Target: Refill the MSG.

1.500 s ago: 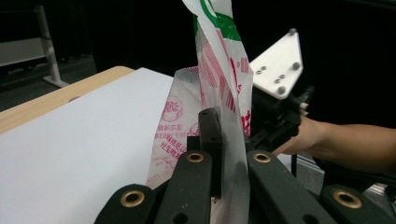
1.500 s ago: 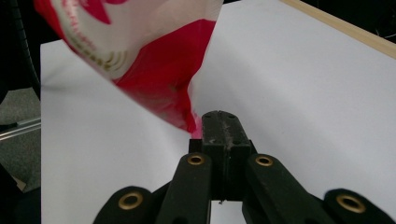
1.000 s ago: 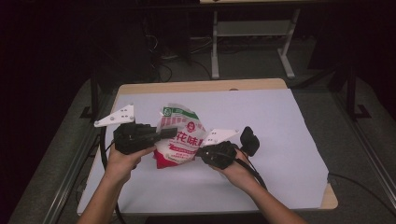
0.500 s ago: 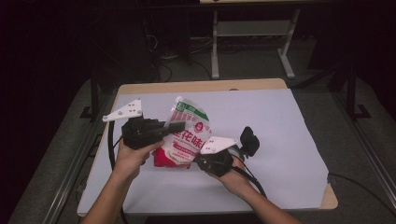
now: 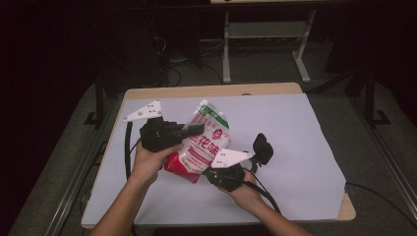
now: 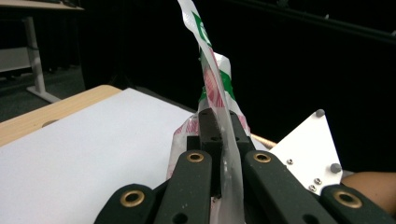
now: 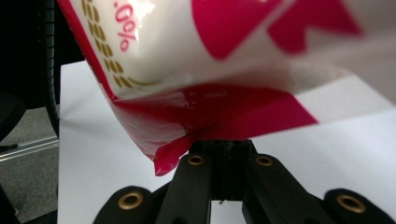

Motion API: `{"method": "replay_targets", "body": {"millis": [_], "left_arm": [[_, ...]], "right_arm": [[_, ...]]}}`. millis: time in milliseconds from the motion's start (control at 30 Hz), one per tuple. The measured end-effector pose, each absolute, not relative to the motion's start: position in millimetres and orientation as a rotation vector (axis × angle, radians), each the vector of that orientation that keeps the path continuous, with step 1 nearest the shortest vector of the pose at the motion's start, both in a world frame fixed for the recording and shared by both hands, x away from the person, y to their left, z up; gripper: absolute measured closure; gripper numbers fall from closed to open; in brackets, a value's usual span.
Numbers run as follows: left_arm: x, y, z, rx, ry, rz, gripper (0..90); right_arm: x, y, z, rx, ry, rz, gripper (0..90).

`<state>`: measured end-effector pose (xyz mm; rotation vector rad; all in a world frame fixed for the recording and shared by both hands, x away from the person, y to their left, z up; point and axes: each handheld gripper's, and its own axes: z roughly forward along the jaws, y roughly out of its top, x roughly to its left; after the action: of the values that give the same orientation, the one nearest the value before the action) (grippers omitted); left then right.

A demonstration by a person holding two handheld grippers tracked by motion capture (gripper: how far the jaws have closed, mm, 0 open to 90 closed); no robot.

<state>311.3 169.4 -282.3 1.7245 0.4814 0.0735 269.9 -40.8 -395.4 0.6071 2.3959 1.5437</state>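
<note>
Up off the white table cover [image 5: 305, 147], both forearms reach in from the near edge. On the left, the left gripper [image 5: 194, 129] lies roughly level, its jaws clamped tight on the side seam of the red-and-white bag [image 5: 204, 142]. At the right, the right gripper [image 5: 209, 173] points up and away, jaws pinched on the bag's red bottom edge. Most of the bag's printing is blurred or cropped in the right gripper view. Its long axis tilts, green top end away and rightward.

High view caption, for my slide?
Left gripper and right gripper hold a bag above the table.
</note>
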Motion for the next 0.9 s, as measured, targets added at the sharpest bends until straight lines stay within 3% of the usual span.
{"method": "replay_targets", "body": {"millis": [900], "left_arm": [[329.2,130.0,-284.1,1.829,0.472,-0.039,90.0]], "right_arm": [[258.2,-53.8,-401.4,0.637,2.371,1.493,90.0]]}}
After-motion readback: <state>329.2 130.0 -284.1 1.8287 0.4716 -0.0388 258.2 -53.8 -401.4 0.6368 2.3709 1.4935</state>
